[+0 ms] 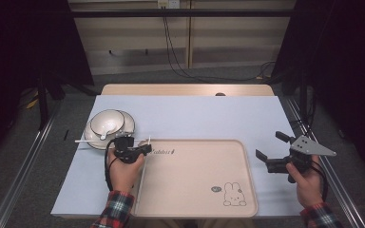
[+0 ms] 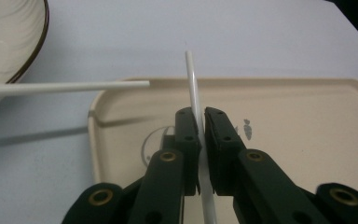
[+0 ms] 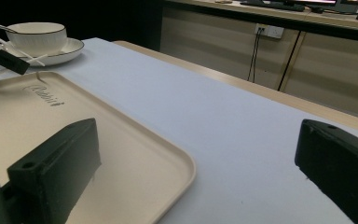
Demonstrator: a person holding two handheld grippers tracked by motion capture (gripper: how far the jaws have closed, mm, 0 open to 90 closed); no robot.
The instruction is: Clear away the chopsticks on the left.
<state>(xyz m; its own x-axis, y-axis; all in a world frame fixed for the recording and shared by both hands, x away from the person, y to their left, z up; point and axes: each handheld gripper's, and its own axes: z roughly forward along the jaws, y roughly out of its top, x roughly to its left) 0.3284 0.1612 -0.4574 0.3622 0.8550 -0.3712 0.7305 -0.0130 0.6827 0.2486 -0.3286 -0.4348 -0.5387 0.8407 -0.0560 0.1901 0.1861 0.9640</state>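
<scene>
My left gripper (image 1: 147, 148) hovers over the far-left corner of a beige tray (image 1: 195, 175). In the left gripper view its jaws (image 2: 201, 116) are shut on a thin white chopstick (image 2: 192, 79) that points away over the tray's rim (image 2: 121, 91). A second white chopstick (image 2: 65, 87) lies flat, reaching from under the plate toward the tray corner. My right gripper (image 1: 270, 145) is held just right of the tray, open wide with nothing between its jaws (image 3: 199, 140).
A white bowl (image 1: 105, 121) with a spoon (image 1: 106, 133) stands on a plate (image 1: 128, 124) at the far left of the pale mat (image 1: 195, 114). The tray bears a rabbit drawing (image 1: 233, 194) near its front right corner.
</scene>
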